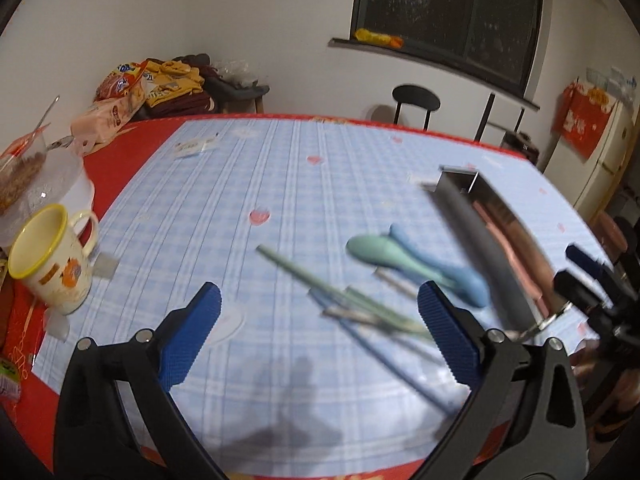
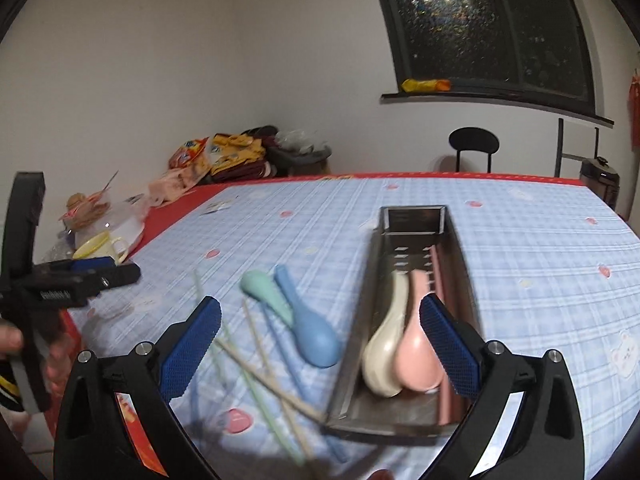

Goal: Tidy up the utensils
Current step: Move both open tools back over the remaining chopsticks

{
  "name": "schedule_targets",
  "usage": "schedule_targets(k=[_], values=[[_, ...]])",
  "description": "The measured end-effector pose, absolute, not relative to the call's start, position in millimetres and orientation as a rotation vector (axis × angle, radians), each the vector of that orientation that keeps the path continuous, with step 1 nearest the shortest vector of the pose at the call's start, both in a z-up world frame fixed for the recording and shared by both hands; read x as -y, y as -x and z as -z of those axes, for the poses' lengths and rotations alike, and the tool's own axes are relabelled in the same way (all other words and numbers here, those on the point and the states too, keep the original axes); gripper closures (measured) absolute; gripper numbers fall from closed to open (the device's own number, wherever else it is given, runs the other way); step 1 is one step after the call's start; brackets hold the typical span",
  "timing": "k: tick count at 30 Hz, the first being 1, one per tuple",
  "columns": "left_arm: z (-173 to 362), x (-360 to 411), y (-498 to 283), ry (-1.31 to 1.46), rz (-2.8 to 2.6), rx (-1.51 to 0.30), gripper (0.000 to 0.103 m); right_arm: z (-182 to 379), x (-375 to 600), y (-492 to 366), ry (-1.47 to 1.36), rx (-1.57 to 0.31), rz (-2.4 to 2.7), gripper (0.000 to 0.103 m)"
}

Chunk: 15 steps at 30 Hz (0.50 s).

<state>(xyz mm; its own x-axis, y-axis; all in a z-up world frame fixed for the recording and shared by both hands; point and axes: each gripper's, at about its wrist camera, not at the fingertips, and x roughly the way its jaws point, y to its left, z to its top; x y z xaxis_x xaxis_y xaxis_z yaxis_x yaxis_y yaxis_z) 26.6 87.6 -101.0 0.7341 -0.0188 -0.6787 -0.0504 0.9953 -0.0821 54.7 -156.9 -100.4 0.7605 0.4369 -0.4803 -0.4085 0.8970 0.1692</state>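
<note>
A long metal tray (image 2: 460, 256) lies on the blue checked tablecloth and holds a cream spoon (image 2: 386, 344), a pink spoon (image 2: 418, 356) and pink chopsticks (image 2: 440, 280). Left of the tray lie a blue spoon (image 2: 312, 328), a green spoon (image 2: 266, 292) and several loose chopsticks (image 2: 272, 380). My right gripper (image 2: 320, 344) hangs open above the tray's near end and the blue spoon, nothing between its fingers. My left gripper (image 1: 320, 328) is open over the loose chopsticks (image 1: 360, 308), with the green spoon (image 1: 380, 252), blue spoon (image 1: 452, 276) and tray (image 1: 480, 240) beyond.
A yellow-rimmed mug (image 1: 48, 256) and a clear lidded container (image 1: 44, 184) stand at the table's left edge on red cloth. Snack bags (image 1: 124, 92) pile at the far left corner. A black chair (image 1: 416, 100) stands behind the table. A hand (image 2: 10, 338) holds the left gripper.
</note>
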Motion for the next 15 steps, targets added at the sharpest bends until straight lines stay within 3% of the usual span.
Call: schedule_targets(k=[7,15], values=[[125.3,-89.6,-15.6,0.098,0.008,-0.803,0.006,111.0,129.7,-42.6,0.001,-0.671,-0.471,0.006],[135.5,-42.0,-7.4,-0.026,0.102,-0.831,0.007,120.1,142.4,-35.1,-0.042,-0.702,-0.463,0.006]])
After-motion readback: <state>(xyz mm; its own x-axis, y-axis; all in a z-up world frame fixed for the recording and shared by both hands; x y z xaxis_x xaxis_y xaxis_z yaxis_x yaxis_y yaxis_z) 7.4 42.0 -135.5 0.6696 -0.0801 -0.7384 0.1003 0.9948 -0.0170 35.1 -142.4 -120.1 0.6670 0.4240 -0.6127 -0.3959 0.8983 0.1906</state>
